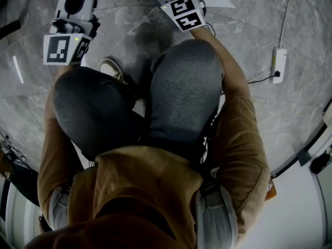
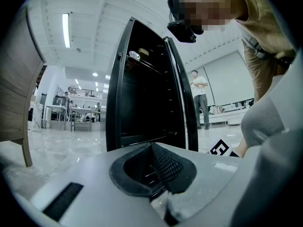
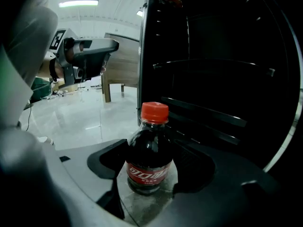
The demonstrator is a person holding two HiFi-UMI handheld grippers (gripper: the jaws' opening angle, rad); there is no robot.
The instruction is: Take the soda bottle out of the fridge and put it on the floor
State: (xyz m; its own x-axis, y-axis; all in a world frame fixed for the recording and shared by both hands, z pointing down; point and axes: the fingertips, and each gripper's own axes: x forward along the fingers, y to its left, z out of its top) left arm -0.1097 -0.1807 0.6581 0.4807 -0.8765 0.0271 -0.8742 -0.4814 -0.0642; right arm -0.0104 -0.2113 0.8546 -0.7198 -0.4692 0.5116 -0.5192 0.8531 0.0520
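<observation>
A small soda bottle with dark drink, a red cap and a red label stands upright on the grey floor, just in front of the open black fridge. My right gripper is shut on the soda bottle, one black pad against each side. In the head view only that gripper's marker cube shows, beyond my right knee. My left gripper is held low, shut on nothing, and faces the fridge from a little way off. Its body shows at the upper left of the head view.
I am crouching, and my knees fill the middle of the head view over a shoe. A white power strip with a cable lies on the marble floor at the right. Wooden furniture stands to the left, and a person is far behind.
</observation>
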